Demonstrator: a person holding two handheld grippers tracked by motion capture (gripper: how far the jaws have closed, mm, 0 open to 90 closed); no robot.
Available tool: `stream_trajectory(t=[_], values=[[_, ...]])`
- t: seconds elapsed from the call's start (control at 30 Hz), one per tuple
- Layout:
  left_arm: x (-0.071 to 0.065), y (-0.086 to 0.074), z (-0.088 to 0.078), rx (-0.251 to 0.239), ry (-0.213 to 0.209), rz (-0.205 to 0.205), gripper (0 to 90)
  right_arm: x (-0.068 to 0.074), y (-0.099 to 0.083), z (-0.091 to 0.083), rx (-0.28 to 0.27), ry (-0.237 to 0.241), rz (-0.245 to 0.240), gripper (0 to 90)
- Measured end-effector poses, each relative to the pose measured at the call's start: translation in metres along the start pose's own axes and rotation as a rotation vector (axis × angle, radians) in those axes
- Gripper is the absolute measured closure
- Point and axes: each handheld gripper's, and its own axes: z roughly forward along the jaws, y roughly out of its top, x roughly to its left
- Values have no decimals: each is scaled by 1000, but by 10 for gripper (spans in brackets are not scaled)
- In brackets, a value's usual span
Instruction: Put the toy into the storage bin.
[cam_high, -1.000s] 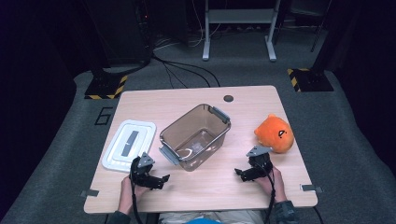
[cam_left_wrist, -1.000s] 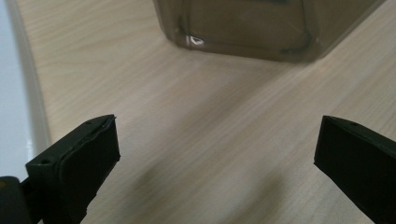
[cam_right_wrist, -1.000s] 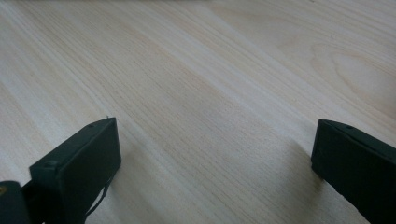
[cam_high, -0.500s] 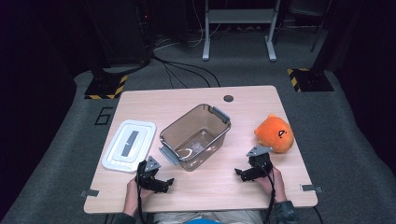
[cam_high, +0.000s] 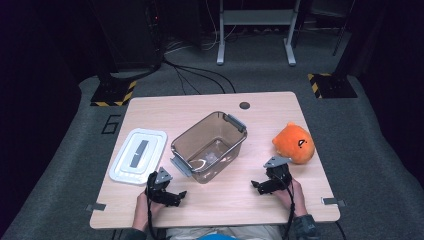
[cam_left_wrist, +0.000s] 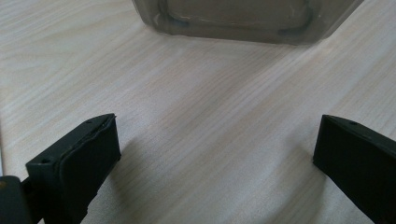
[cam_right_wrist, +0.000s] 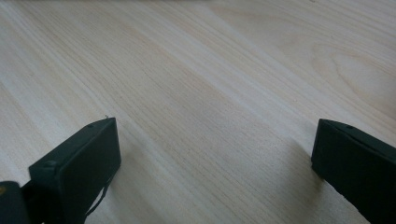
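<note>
A clear brown plastic bin (cam_high: 210, 146) stands in the middle of the wooden table (cam_high: 220, 105), with nothing inside it. Its white lid (cam_high: 138, 154) lies flat to its left. An orange plush toy (cam_high: 295, 142) sits near the right edge. My left gripper (cam_high: 176, 197) rests low on the table in front of the lid, open, with its jaws wide apart over bare wood; the bin's wall (cam_left_wrist: 243, 21) stands just ahead of it. My right gripper (cam_high: 257, 187) rests in front of the plush, open with nothing between its jaws.
A round dark grommet (cam_high: 244, 105) marks the table's far edge. Beyond the table lie grey carpet, cables, a white stand's legs (cam_high: 255, 30) and yellow-black striped bases (cam_high: 111, 93).
My left gripper has shifted a little to the right along the front of the table, toward the bin. The right gripper, bin, lid and plush have stayed put.
</note>
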Motion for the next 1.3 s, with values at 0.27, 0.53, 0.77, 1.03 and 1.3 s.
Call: stream_trajectory(t=[0.27,0.53,0.77,1.03,1.3], values=[[1,3,2,13,39,-23,1,0,0,0,5,-2,5,0],[0,4,2,10,42,-36,2,-1,3,-8,23,-37,22,15],[0,4,3,9,43,-32,1,4,23,-31,13,-11,-50,37],[1,4,4,-3,48,-38,1,0,47,-55,-2,-8,-102,22],[0,4,4,-2,46,-43,1,-11,61,-64,6,-19,-112,22]])
